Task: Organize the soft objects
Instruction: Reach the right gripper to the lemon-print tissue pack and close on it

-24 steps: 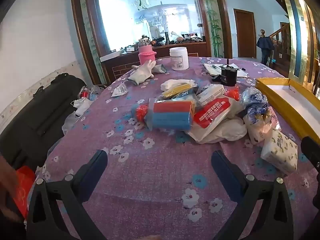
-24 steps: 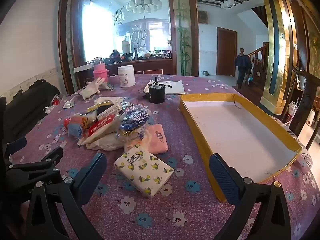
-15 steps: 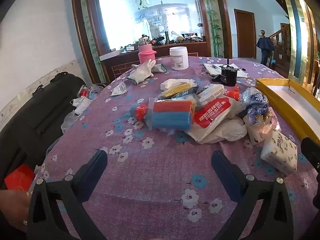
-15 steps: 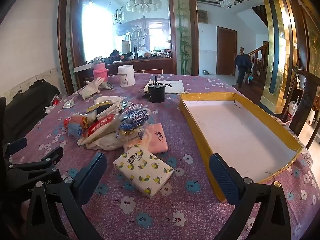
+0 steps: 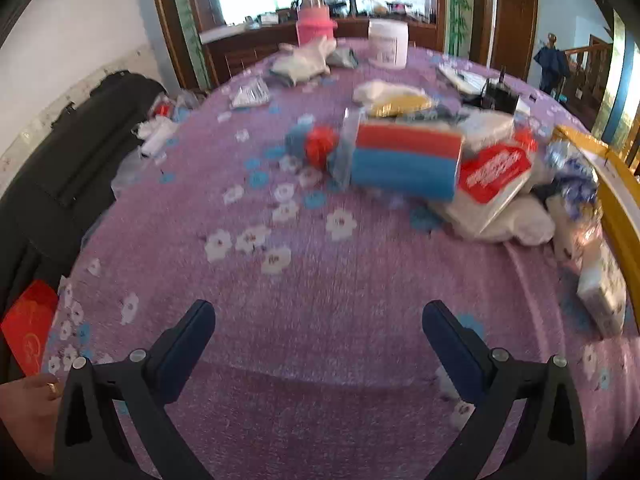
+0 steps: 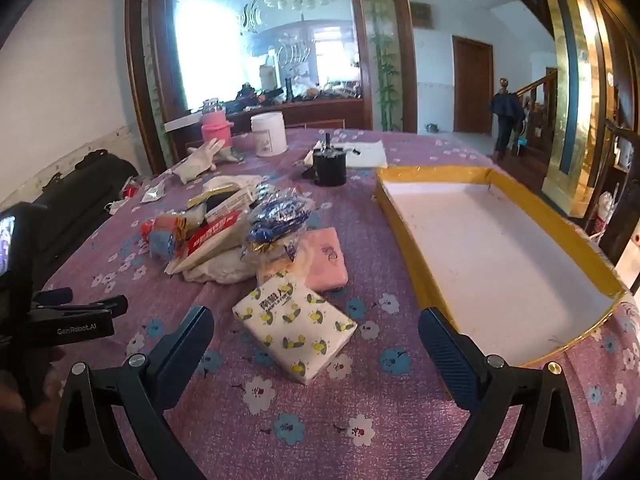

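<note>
A pile of soft packs lies mid-table: a red-and-blue sponge pack (image 5: pixel 406 162), a red-labelled white bag (image 5: pixel 494 174), a blue-patterned bag (image 6: pixel 280 216), a pink pack (image 6: pixel 326 262) and a white tissue pack with yellow print (image 6: pixel 294 330). The yellow-rimmed white tray (image 6: pixel 404 236) sits to the right, empty. My left gripper (image 5: pixel 318 344) is open and empty over bare cloth, short of the sponge pack. My right gripper (image 6: pixel 316 344) is open and empty, with the tissue pack between its fingers' line and just ahead.
A black cup (image 6: pixel 330 166), white jar (image 6: pixel 269 135), pink bottle (image 6: pixel 216 130) and white glove (image 6: pixel 200 158) stand at the far side. A black bag (image 5: pixel 68 152) sits beyond the table's left edge. The left gripper's body (image 6: pixel 60 320) is at the right view's left.
My left gripper has moved forward and tilted toward the pile, blurring its view. My right gripper has edged closer to the tissue pack. Nothing was grasped.
</note>
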The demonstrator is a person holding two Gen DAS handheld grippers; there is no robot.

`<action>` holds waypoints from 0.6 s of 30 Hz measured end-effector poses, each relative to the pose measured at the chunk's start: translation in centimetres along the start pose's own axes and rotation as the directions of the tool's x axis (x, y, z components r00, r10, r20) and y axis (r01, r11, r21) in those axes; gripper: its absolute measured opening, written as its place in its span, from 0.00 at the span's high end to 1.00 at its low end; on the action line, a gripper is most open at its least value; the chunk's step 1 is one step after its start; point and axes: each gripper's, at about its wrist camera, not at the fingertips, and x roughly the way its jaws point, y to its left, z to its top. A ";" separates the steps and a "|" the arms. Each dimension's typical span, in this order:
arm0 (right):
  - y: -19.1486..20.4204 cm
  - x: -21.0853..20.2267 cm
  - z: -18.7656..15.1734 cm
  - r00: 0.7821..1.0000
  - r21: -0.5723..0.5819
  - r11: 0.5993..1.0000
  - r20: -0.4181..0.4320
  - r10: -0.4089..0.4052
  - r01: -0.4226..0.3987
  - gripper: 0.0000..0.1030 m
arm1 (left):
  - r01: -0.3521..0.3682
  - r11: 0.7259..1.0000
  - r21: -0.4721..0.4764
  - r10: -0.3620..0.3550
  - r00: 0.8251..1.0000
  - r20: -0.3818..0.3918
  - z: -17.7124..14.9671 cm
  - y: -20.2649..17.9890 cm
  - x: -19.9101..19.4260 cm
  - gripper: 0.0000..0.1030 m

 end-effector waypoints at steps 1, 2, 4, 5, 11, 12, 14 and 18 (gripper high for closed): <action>-0.1 0.2 0.0 1.000 0.002 1.000 -0.019 0.017 -0.017 0.00 | 0.011 1.000 0.001 -0.011 1.000 -0.017 -0.1 0.1 0.2 0.00; -0.1 0.4 0.0 0.999 0.001 0.999 -0.037 0.034 -0.034 0.00 | 0.031 1.000 0.002 -0.031 0.999 -0.039 -0.3 0.0 0.6 0.00; 0.0 1.1 0.1 0.993 -0.008 0.996 -0.080 0.083 -0.084 0.00 | 0.060 0.998 0.022 -0.059 0.996 -0.066 -0.4 -0.4 0.9 0.00; 0.1 1.5 0.2 0.983 -0.026 0.990 -0.123 0.133 -0.137 0.00 | 0.064 0.997 0.030 -0.062 0.996 -0.066 -0.4 -0.6 0.9 0.00; 0.0 3.1 1.3 0.949 -0.137 0.968 -0.266 0.171 -0.212 0.00 | 0.100 0.993 0.068 -0.094 0.992 -0.085 -0.3 -1.4 1.2 0.00; 0.0 3.3 1.3 0.949 -0.152 0.966 -0.269 0.164 -0.210 0.00 | 0.113 0.992 0.060 -0.107 0.990 -0.091 -0.2 -1.2 1.4 0.00; 0.0 3.6 1.3 0.942 -0.162 0.961 -0.289 0.172 -0.225 0.00 | 0.138 0.990 0.033 -0.134 0.986 -0.103 -0.1 -0.7 1.6 0.00; 0.0 4.0 1.0 0.927 -0.177 0.947 -0.315 0.203 -0.267 0.00 | 0.134 0.990 0.041 -0.129 0.986 -0.105 0.0 -0.9 1.5 0.00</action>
